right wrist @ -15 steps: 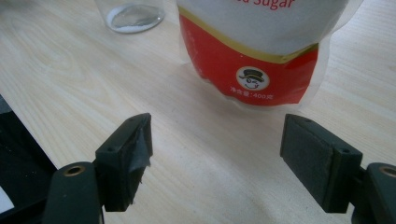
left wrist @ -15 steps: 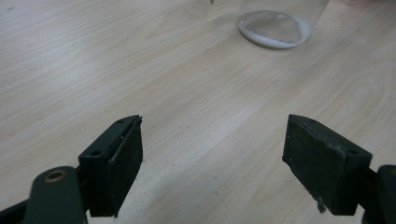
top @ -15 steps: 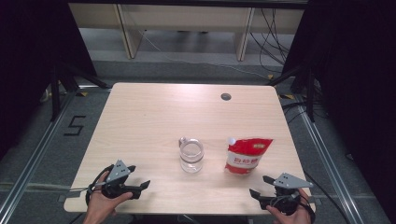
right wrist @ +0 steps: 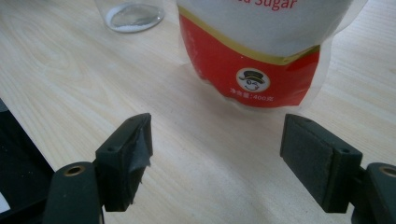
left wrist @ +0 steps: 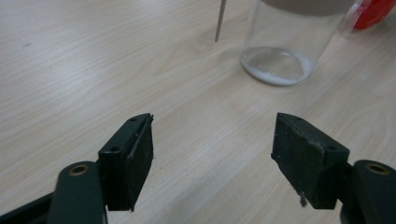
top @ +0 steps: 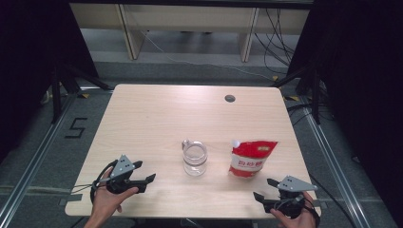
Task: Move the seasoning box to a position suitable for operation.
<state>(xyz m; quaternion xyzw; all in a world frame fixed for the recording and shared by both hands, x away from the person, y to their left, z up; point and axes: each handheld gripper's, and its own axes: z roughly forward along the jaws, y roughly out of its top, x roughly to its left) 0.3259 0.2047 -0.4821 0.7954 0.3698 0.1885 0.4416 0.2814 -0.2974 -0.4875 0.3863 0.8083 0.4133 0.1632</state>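
Note:
A clear glass jar (top: 195,159) stands near the middle front of the wooden table (top: 157,114), with a thin layer of white powder in its bottom (left wrist: 276,70). To its right stands a red and white sugar pouch (top: 250,159). My left gripper (top: 146,171) rests low at the front left, open, pointing toward the jar (left wrist: 285,37), with bare table between its fingers (left wrist: 130,158). My right gripper (top: 263,188) sits at the front right, open and aimed at the pouch (right wrist: 252,56), which is a short way ahead of its fingers (right wrist: 317,163). The jar (right wrist: 133,16) lies beyond, to the left.
A small round cable hole (top: 230,99) sits near the table's far edge. A thin metal rod (left wrist: 220,18) shows beside the jar. Black curtains and stand legs flank the table, and a "5" mark (top: 76,128) is taped on the floor at left.

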